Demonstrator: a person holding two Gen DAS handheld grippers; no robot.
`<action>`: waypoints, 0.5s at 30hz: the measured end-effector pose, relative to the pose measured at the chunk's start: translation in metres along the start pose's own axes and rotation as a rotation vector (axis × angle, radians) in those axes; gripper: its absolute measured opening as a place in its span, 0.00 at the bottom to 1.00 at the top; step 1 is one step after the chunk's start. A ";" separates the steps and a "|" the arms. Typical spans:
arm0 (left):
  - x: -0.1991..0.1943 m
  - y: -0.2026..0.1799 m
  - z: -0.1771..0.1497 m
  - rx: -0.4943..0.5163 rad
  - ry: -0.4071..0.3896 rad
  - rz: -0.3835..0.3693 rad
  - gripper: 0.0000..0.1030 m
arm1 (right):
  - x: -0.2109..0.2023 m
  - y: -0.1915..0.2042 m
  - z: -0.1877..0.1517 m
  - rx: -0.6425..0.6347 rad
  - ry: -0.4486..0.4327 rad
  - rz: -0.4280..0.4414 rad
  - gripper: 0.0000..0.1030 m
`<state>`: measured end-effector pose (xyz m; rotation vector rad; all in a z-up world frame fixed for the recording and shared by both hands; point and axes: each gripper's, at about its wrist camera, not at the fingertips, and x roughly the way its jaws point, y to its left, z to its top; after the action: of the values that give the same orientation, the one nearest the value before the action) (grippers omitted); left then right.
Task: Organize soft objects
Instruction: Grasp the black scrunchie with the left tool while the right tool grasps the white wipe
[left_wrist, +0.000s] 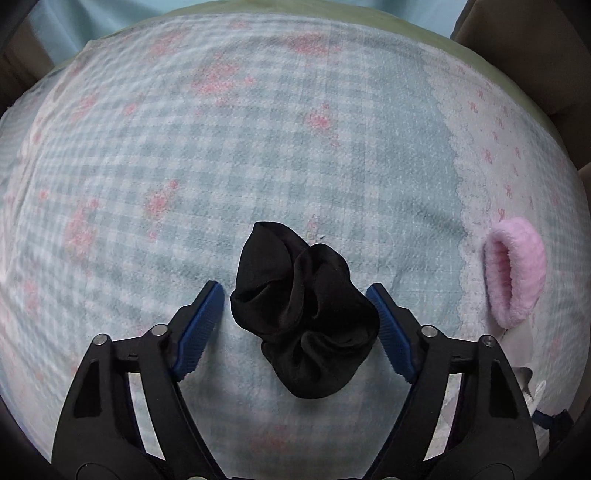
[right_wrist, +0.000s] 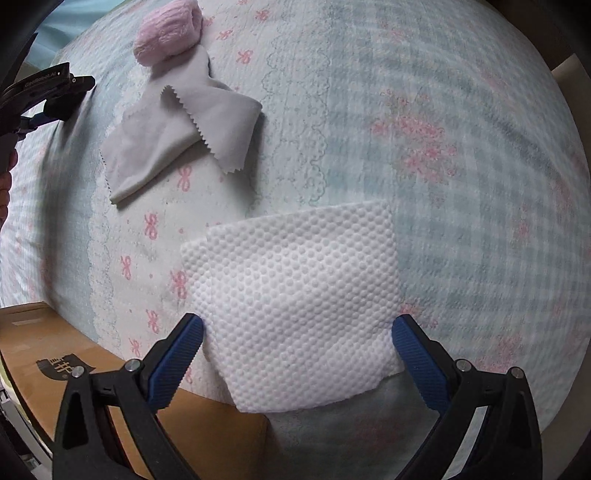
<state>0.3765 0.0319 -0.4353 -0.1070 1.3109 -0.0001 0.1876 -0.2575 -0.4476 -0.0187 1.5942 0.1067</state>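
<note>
A crumpled black sock (left_wrist: 303, 314) lies on the checked blanket (left_wrist: 221, 155). My left gripper (left_wrist: 297, 299) is open, its blue pads on either side of the sock without pinching it. A pink fluffy sock (left_wrist: 515, 271) lies to the right; it also shows in the right wrist view (right_wrist: 168, 31). A white dotted cloth (right_wrist: 295, 299) lies flat near the bed's edge. My right gripper (right_wrist: 297, 330) is open, its pads straddling the cloth's near part. A grey cloth (right_wrist: 173, 129) with zigzag edges lies crumpled below the pink sock.
A brown cardboard box (right_wrist: 74, 354) stands beside the bed at lower left in the right wrist view. The left gripper's body (right_wrist: 48, 92) shows at the left edge there. The blanket has a white lace-print band (left_wrist: 495, 147).
</note>
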 end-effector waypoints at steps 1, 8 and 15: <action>0.004 0.000 0.000 0.003 0.008 0.008 0.68 | 0.002 0.001 0.001 -0.004 0.000 -0.008 0.96; -0.001 -0.010 -0.002 0.078 -0.030 0.032 0.20 | -0.003 0.000 -0.008 0.027 -0.030 -0.072 0.57; -0.009 -0.014 -0.001 0.111 -0.031 0.036 0.16 | -0.010 -0.022 -0.012 0.110 -0.055 -0.075 0.22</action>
<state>0.3737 0.0181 -0.4258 0.0112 1.2793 -0.0403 0.1774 -0.2812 -0.4384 0.0104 1.5403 -0.0387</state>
